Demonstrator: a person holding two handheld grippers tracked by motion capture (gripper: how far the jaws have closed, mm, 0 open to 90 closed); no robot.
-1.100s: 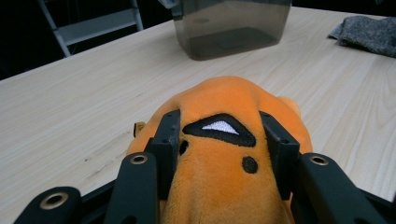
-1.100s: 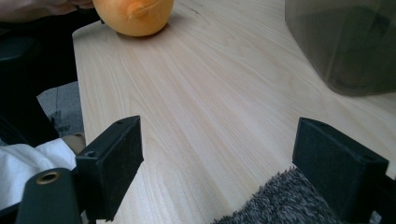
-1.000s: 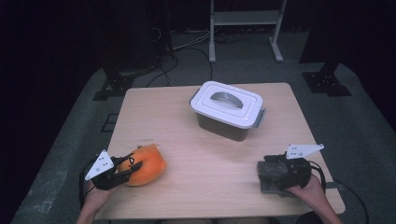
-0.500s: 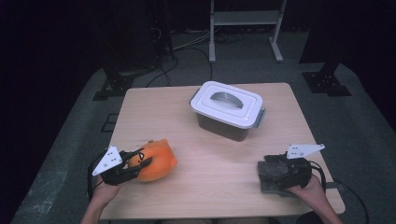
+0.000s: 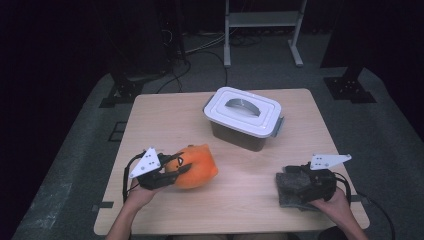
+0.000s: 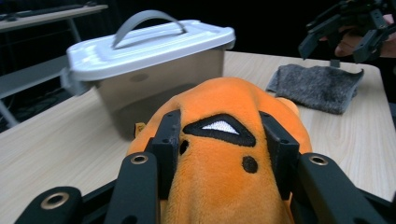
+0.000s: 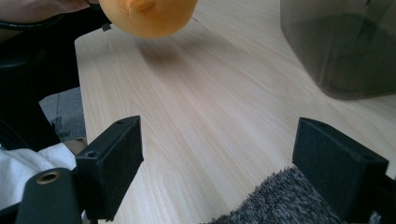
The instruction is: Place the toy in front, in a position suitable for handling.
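Observation:
An orange plush toy [image 5: 197,167] with a stitched black-and-white face [image 6: 224,154] is near the table's front left, and my left gripper [image 5: 182,167] is shut on its sides. In the right gripper view the plush [image 7: 149,16] hangs slightly above the wood over its shadow. A grey fuzzy cloth [image 5: 287,187] lies flat at the front right. My right gripper [image 5: 300,180] is over the cloth, open, with its jaws wide apart [image 7: 229,158]. The edge of the cloth [image 7: 280,200] lies low between them, by the right jaw. The left gripper view shows the cloth [image 6: 317,81] with the right gripper [image 6: 345,32] above it.
A translucent grey box with a white handled lid [image 5: 243,117] stands at the table's back centre, lid on. It is just beyond the plush in the left gripper view [image 6: 149,60]. The light wooden table [image 5: 165,120] has dark floor, cables and stand legs around it.
My left gripper has carried the orange plush to the right, toward the table's middle, and slightly up. The right gripper and the cloth have stayed where they were.

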